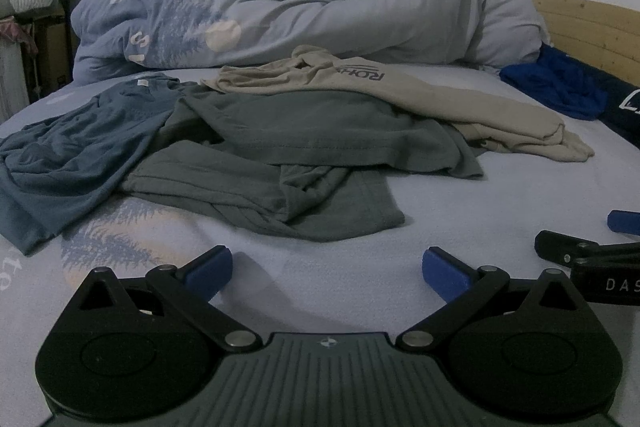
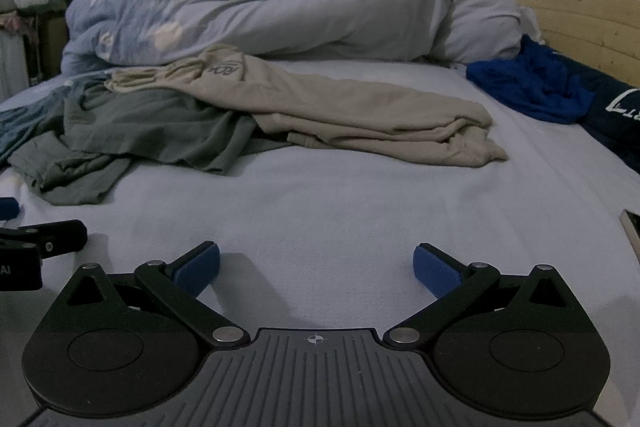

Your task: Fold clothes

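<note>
Two grippers hover low over the bed sheet (image 1: pixel 460 195), side by side, both with blue-padded jaws spread wide and nothing between them. The left gripper (image 1: pixel 327 269) faces the grey-green shirt (image 1: pixel 280 155), which lies rumpled on the sheet just ahead of it. The right gripper (image 2: pixel 316 265) sits beside the left one and has bare sheet ahead of it, with the grey-green shirt off to its left. A teal shirt (image 1: pixel 68 155) lies crumpled against the grey-green shirt's left edge. A beige garment (image 2: pixel 360 111) with dark lettering drapes over the grey-green shirt's far side and trails off to its right. Behind the grey-green shirt a bunched duvet (image 1: pixel 280 23) runs across the bed. Well to the right of the grey-green shirt, a bright blue garment (image 2: pixel 532 87) lies near the wooden bed frame (image 2: pixel 580 23).
</note>
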`<state>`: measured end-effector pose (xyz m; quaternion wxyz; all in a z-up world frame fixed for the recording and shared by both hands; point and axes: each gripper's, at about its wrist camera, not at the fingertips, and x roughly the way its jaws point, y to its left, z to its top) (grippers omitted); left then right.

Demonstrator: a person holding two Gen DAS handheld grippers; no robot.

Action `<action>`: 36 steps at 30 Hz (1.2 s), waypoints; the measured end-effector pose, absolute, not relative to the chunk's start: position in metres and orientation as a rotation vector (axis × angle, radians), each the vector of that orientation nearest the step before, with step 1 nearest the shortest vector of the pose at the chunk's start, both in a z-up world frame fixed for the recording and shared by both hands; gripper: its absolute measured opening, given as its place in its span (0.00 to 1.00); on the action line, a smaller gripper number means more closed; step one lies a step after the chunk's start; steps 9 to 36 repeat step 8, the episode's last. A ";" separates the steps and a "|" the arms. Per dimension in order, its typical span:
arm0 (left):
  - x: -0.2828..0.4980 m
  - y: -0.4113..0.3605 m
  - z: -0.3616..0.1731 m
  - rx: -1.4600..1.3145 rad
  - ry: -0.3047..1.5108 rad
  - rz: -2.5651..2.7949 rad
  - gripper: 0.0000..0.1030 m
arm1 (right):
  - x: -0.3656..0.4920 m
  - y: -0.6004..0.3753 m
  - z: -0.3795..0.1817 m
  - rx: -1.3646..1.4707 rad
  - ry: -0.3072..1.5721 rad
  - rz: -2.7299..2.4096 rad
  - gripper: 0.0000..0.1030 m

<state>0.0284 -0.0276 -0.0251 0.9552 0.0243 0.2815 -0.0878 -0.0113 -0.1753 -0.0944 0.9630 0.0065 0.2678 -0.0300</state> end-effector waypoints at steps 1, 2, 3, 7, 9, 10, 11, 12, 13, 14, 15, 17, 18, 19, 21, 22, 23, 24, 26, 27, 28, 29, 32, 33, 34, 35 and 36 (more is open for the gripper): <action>0.028 -0.028 -0.025 0.049 0.572 -0.178 1.00 | -0.011 -0.175 -0.095 0.012 0.542 -0.061 1.00; 0.029 -0.028 -0.025 0.049 0.572 -0.178 1.00 | -0.011 -0.175 -0.095 0.012 0.543 -0.061 1.00; 0.029 -0.028 -0.025 0.049 0.572 -0.178 1.00 | -0.011 -0.175 -0.095 0.012 0.543 -0.061 1.00; 0.028 -0.028 -0.025 0.051 0.572 -0.177 1.00 | -0.011 -0.176 -0.095 0.013 0.542 -0.061 1.00; 0.028 -0.028 -0.025 0.051 0.572 -0.177 1.00 | -0.011 -0.176 -0.095 0.013 0.543 -0.061 1.00; 0.028 -0.028 -0.025 0.051 0.572 -0.177 1.00 | -0.011 -0.176 -0.095 0.013 0.543 -0.061 1.00; 0.028 -0.028 -0.025 0.051 0.572 -0.177 1.00 | -0.011 -0.176 -0.095 0.013 0.543 -0.061 1.00; 0.028 -0.028 -0.025 0.051 0.572 -0.177 1.00 | -0.011 -0.176 -0.095 0.013 0.543 -0.061 1.00; 0.028 -0.028 -0.025 0.051 0.572 -0.177 1.00 | -0.011 -0.176 -0.095 0.013 0.543 -0.061 1.00; 0.028 -0.028 -0.025 0.051 0.572 -0.177 1.00 | -0.011 -0.176 -0.095 0.013 0.543 -0.061 1.00; 0.028 -0.028 -0.025 0.051 0.572 -0.177 1.00 | -0.011 -0.176 -0.095 0.013 0.543 -0.061 1.00; 0.028 -0.028 -0.025 0.051 0.572 -0.177 1.00 | -0.011 -0.176 -0.095 0.013 0.543 -0.061 1.00; 0.028 -0.028 -0.025 0.051 0.572 -0.177 1.00 | -0.011 -0.176 -0.095 0.013 0.543 -0.061 1.00; 0.028 -0.028 -0.025 0.051 0.572 -0.177 1.00 | -0.011 -0.176 -0.095 0.013 0.543 -0.061 1.00; 0.028 -0.028 -0.025 0.051 0.572 -0.177 1.00 | -0.011 -0.176 -0.095 0.013 0.543 -0.061 1.00; 0.028 -0.028 -0.025 0.051 0.572 -0.177 1.00 | -0.011 -0.176 -0.095 0.013 0.543 -0.061 1.00; 0.028 -0.028 -0.025 0.051 0.572 -0.177 1.00 | -0.011 -0.176 -0.095 0.013 0.543 -0.061 1.00; 0.028 -0.028 -0.025 0.051 0.572 -0.177 1.00 | -0.011 -0.176 -0.095 0.013 0.543 -0.061 1.00; 0.028 -0.028 -0.025 0.051 0.572 -0.177 1.00 | -0.011 -0.176 -0.095 0.013 0.543 -0.061 1.00; 0.028 -0.028 -0.025 0.051 0.572 -0.177 1.00 | -0.011 -0.176 -0.095 0.013 0.543 -0.061 1.00; 0.028 -0.028 -0.025 0.051 0.572 -0.177 1.00 | -0.011 -0.176 -0.095 0.013 0.543 -0.061 1.00; 0.028 -0.028 -0.025 0.051 0.572 -0.177 1.00 | -0.011 -0.176 -0.095 0.013 0.543 -0.061 1.00; 0.028 -0.028 -0.025 0.051 0.572 -0.177 1.00 | -0.011 -0.176 -0.095 0.013 0.543 -0.061 1.00; 0.028 -0.028 -0.025 0.051 0.572 -0.177 1.00 | -0.011 -0.176 -0.095 0.013 0.543 -0.061 1.00; 0.028 -0.028 -0.025 0.051 0.572 -0.177 1.00 | -0.011 -0.176 -0.095 0.013 0.543 -0.061 1.00; 0.028 -0.028 -0.025 0.051 0.572 -0.177 1.00 | -0.011 -0.176 -0.095 0.013 0.543 -0.061 1.00; 0.028 -0.028 -0.025 0.051 0.572 -0.177 1.00 | -0.011 -0.176 -0.095 0.013 0.543 -0.061 1.00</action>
